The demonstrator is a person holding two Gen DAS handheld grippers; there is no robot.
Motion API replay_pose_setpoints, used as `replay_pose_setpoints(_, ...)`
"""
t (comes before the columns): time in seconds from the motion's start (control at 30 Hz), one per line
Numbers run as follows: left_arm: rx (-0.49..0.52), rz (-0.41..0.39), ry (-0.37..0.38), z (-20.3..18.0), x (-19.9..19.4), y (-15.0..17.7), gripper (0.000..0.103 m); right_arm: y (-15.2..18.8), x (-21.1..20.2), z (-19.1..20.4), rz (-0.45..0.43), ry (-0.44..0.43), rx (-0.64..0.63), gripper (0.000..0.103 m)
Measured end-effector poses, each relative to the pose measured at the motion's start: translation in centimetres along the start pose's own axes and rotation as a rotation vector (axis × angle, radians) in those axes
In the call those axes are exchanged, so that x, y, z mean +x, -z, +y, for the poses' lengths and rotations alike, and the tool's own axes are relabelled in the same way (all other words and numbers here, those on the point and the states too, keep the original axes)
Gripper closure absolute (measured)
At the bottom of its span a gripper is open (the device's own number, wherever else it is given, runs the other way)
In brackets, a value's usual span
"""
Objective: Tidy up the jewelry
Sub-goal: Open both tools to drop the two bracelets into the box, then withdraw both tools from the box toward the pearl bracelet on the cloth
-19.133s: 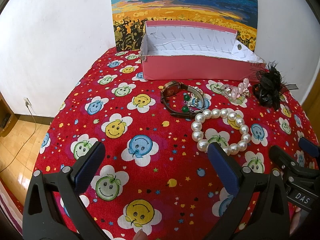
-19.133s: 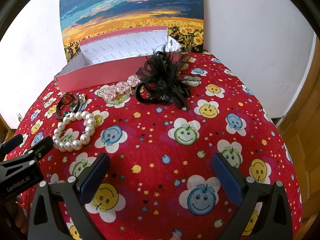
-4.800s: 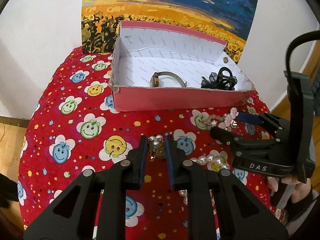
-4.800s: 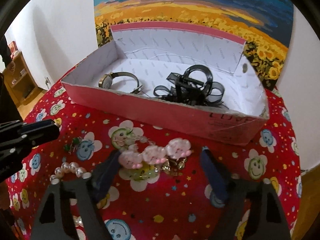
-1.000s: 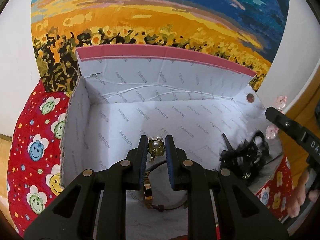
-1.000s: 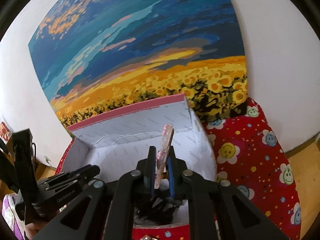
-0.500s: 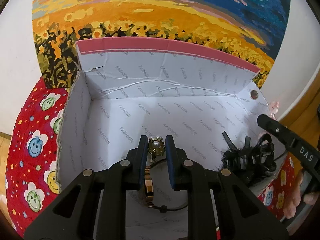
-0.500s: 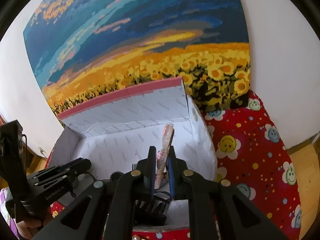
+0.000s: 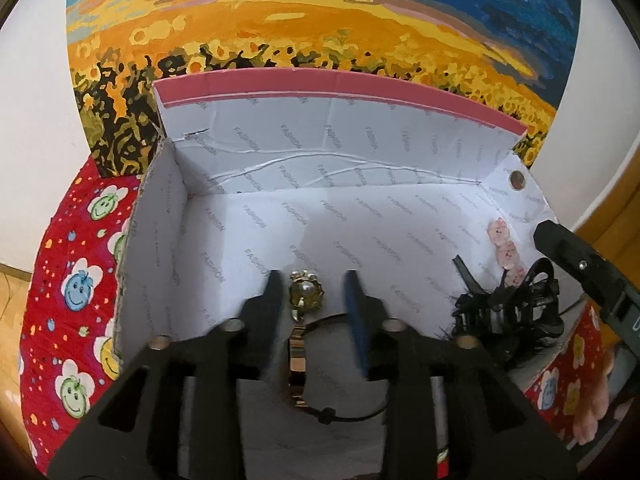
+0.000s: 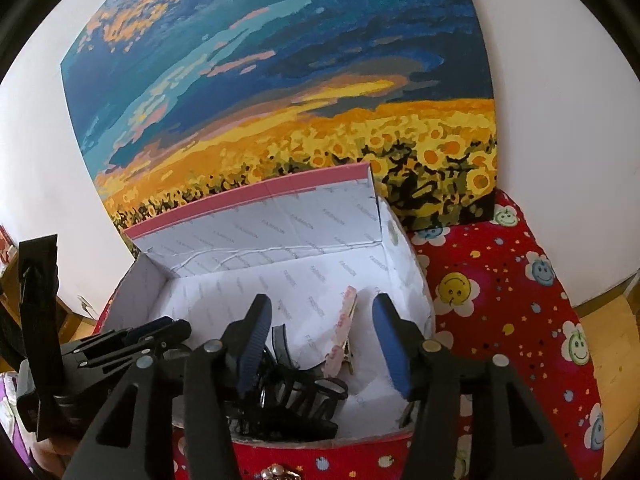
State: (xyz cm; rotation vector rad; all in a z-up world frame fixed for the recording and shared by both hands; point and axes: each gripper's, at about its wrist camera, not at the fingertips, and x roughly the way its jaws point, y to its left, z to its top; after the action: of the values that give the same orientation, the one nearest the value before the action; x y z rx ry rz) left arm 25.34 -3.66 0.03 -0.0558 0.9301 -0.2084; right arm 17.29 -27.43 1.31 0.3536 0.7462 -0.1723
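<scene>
Behind the red smiley-flower tabletop (image 10: 520, 300) leans a sunflower painting (image 9: 320, 40), and before it stands the pink box (image 9: 336, 84), the landmark here. Both grippers were clamped a second ago; now the left gripper (image 9: 314, 294) is opening, fingers clear of the gold pearl brooch (image 9: 306, 294) between them, above the box floor. The right gripper (image 10: 320, 344) is opening too, its pink flower hair clip (image 10: 344, 332) loose between the fingers, inside the box's right end. Two more pieces are thus delivered. In the box: one brooch, one clip, one gold watch (image 9: 298, 364), one black feather hairpiece (image 9: 508, 316).
</scene>
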Motion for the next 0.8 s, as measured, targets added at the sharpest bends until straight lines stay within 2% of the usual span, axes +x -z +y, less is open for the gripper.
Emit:
replay_pose_setpoints(0.03,0.003,0.007,0.017,-0.2,0.0,0.0,0.037,0.1,0.0,0.0,-0.006,0.004,-0.002,0.040)
replay_pose_setpoints(0.07,0.013,0.014,0.029,-0.5,0.1,0.1,0.033,0.1,-0.1,0.0,-0.008,0.010,-0.004,0.039)
replay_pose_setpoints(0.17,0.052,0.012,-0.020,-1.5,0.0,0.5,0.032,0.3,-0.1,0.0,-0.008,0.005,-0.009,0.039)
replay_pose_setpoints(0.3,0.090,0.012,-0.040,-2.1,-0.2,0.7,0.032,0.4,-0.4,-0.1,-0.011,0.004,-0.012,0.038)
replay_pose_setpoints(0.63,0.071,-0.030,-0.014,-2.8,-3.9,0.3,0.032,0.0,-1.8,0.2,-0.008,-0.061,0.020,0.026)
replay_pose_setpoints(0.8,0.054,-0.032,-0.008,-2.4,-6.0,0.6,0.032,-0.1,-2.9,0.6,-0.014,-0.059,0.017,0.026)
